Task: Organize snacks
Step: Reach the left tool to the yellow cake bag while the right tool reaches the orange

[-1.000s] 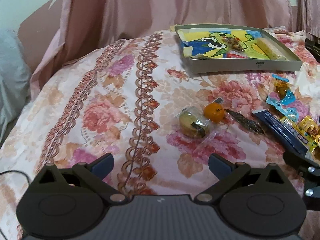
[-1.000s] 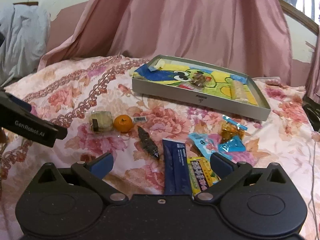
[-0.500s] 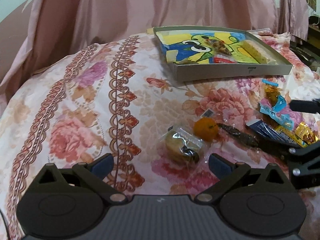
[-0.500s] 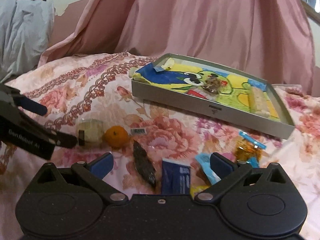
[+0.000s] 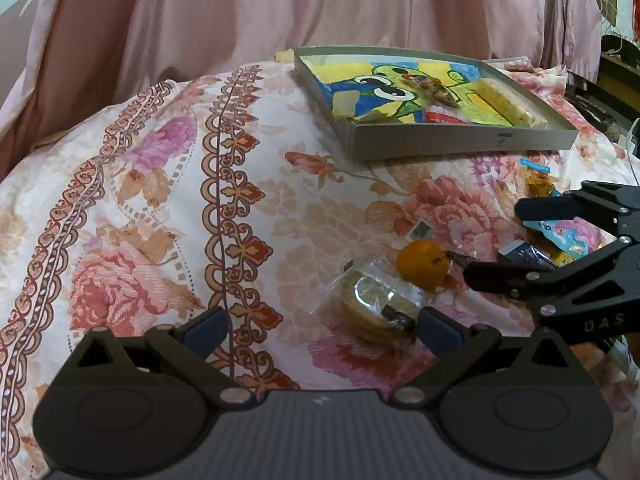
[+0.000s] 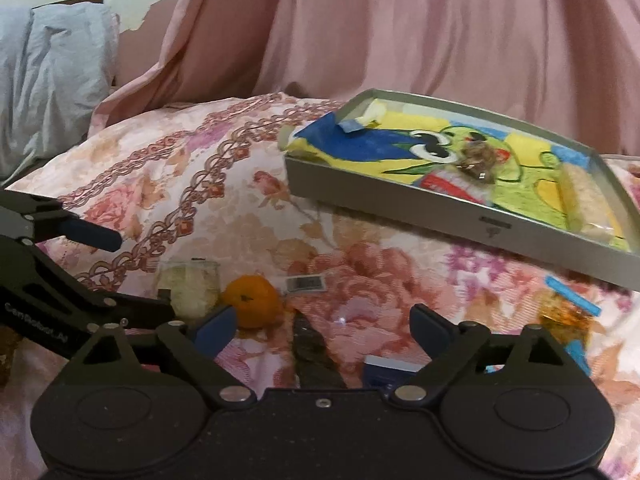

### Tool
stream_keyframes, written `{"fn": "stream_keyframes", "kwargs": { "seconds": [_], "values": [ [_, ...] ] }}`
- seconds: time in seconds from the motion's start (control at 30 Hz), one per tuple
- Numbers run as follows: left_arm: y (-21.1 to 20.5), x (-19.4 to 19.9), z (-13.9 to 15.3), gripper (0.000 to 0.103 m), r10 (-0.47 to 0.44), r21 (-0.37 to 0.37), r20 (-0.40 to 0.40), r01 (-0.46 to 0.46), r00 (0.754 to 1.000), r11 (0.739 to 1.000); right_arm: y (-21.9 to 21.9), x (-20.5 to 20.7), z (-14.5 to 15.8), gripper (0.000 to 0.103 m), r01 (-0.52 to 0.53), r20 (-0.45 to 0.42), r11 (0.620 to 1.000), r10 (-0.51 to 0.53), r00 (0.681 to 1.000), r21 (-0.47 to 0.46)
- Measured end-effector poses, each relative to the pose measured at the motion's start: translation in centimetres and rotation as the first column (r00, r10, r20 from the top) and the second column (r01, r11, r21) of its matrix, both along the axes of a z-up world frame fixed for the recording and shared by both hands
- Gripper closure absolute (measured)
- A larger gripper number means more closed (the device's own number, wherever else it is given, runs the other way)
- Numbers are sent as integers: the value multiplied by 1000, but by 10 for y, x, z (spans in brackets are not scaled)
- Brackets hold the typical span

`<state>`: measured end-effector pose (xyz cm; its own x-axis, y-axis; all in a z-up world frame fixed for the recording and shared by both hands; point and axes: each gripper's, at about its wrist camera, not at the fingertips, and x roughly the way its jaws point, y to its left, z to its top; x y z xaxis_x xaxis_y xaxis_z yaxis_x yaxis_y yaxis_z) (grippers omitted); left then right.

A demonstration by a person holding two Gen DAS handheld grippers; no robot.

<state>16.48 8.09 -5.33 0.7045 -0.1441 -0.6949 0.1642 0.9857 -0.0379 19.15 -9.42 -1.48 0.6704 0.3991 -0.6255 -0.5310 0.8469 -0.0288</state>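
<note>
Grey tray (image 6: pixel 460 216) holding two snacks, one orange (image 6: pixel 253 306), one wrapped cake (image 5: pixel 378 307)

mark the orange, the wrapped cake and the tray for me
orange (image 5: pixel 424 264), left wrist view, middle of the peel.
wrapped cake (image 5: pixel 376 306), left wrist view, clear wrapper over the cake.
tray (image 6: pixel 440 210), right wrist view, near grey wall.

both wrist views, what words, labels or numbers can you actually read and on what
"DAS": white letters on the black body of the right tool, left wrist view; anything further is cut off.
"GenRobot.AI": white print on the left tool, right wrist view, blurred but readable.
Barcode sticker on the bedspread: too small to read.
Mark on the tray's front wall: too small to read.
Blue packet: print hidden.
</note>
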Motion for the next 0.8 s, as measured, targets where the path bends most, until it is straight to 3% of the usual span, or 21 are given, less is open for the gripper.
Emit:
{"fn": "stream_keyframes", "kwargs": {
  "seconds": [0.2, 0.33, 0.57, 0.8],
  "values": [
    [5, 5, -6, 0, -29, -27, -5, 29, 1000, 999, 14, 11, -7, 20, -47, -31, 999, 47, 998, 12],
    [11, 10, -9, 1, -26, -88, -31, 23, 999, 996, 24, 18, -14, 26, -82, -50, 997, 82, 995, 14],
    [16, 14, -13, 1, -26, -133, -31, 21, 999, 991, 28, 28, -20, 37, -106, -97, 992, 113, 989, 74],
    [18, 12, -12, 6, -15, -153, -17, 12, 1000, 988, 28, 23, -17, 53, -142, -73, 989, 145, 987, 46]
  ]
}}
